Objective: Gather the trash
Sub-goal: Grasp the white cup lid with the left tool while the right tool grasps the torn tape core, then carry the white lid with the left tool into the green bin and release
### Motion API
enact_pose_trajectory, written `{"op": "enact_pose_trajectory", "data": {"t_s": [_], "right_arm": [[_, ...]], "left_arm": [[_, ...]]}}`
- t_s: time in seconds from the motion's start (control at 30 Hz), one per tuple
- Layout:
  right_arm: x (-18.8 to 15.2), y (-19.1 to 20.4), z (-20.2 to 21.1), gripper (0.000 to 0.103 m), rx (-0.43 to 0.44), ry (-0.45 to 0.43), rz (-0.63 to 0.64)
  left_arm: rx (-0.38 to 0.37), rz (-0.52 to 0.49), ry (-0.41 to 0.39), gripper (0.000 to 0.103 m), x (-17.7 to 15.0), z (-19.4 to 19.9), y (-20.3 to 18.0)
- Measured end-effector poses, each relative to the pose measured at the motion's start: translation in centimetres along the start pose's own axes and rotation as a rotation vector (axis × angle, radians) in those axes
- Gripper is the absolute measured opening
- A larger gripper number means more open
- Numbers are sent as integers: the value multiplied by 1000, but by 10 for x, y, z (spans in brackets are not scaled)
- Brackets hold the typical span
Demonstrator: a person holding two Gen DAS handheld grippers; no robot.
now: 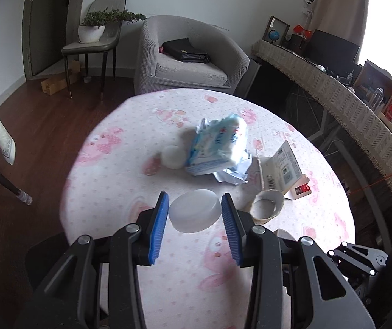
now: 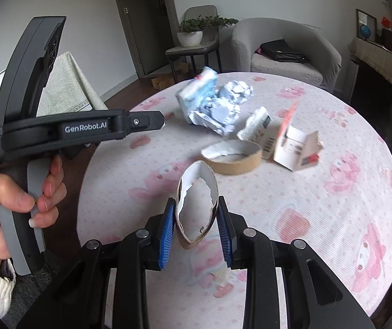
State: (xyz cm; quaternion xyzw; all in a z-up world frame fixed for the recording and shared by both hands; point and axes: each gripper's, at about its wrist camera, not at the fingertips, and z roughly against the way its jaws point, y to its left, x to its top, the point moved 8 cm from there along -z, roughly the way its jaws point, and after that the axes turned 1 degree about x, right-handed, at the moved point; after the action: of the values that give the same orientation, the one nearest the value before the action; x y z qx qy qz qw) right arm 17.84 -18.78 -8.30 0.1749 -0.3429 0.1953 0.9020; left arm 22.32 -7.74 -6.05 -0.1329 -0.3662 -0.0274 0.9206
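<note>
My left gripper (image 1: 194, 213) is shut on a translucent white plastic cup (image 1: 194, 213) and holds it above the round pink-patterned table (image 1: 168, 274). My right gripper (image 2: 196, 227) is shut on a squashed cardboard tape ring (image 2: 196, 205), lifted off the table. On the table lie a blue-white tissue pack (image 1: 218, 142), crumpled paper (image 2: 223, 109), a second cardboard ring (image 2: 234, 156), a torn carton (image 2: 294, 148) and a small white cup (image 1: 172, 156).
The left gripper's body (image 2: 58, 126), held by a hand (image 2: 12, 205), fills the left of the right wrist view. A grey armchair (image 1: 190, 54) and a chair with a plant (image 1: 94, 35) stand beyond the table. A long sideboard (image 1: 347, 96) runs along the right.
</note>
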Motion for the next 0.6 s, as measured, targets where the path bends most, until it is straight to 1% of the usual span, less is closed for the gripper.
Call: {"op": "enact_pose_trajectory", "data": {"t_s": [0.23, 0.43, 0.6], "right_arm": [[17, 31, -13, 30, 35, 2, 26], [32, 51, -22, 30, 68, 1, 35], [43, 71, -31, 30, 98, -3, 40]], "left_arm": [[34, 26, -32, 42, 5, 23, 35], [88, 44, -42, 42, 3, 36, 70], [141, 87, -42, 42, -3, 44, 108]]}}
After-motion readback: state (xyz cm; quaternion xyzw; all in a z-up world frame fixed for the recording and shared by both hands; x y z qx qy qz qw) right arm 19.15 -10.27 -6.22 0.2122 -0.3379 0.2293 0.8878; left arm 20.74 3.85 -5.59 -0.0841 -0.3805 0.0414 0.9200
